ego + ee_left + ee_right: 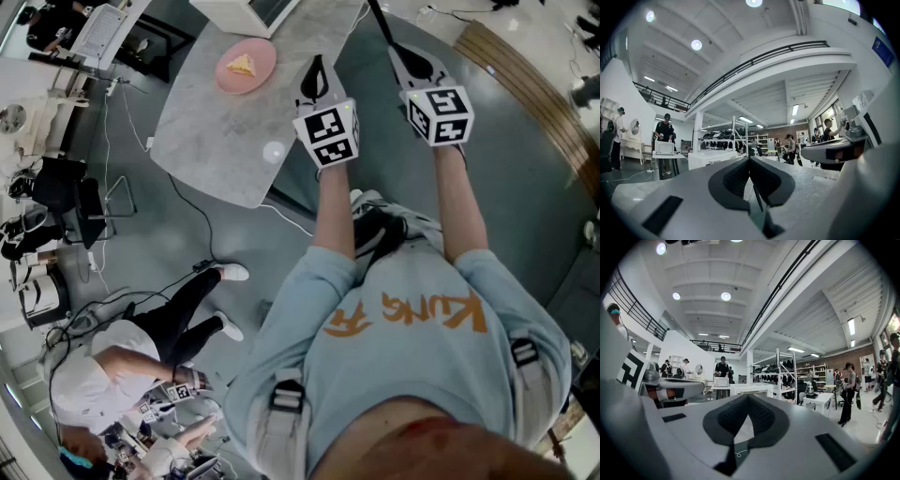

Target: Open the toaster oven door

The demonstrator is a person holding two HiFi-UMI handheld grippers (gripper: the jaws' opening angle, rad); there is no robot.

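Note:
A white box-shaped appliance [251, 11], probably the toaster oven, stands at the far edge of a grey table [211, 141]. The top of the head view cuts it off, so its door does not show. My left gripper [316, 67] is held level above the table's right corner, short of the appliance, jaws shut with nothing between them. My right gripper [386, 33] is held level beside it, to the right of the table, also shut and empty. In the left gripper view the pads [737, 177] meet at the tip; in the right gripper view the pads [764, 416] meet too.
A pink plate [262, 58] with a piece of food lies on the table near the appliance. A cable [187, 211] trails over the floor below the table. A person [103, 375] crouches at the lower left. A curved wooden bench [534, 94] runs along the right. People and shelves [787, 369] stand farther off.

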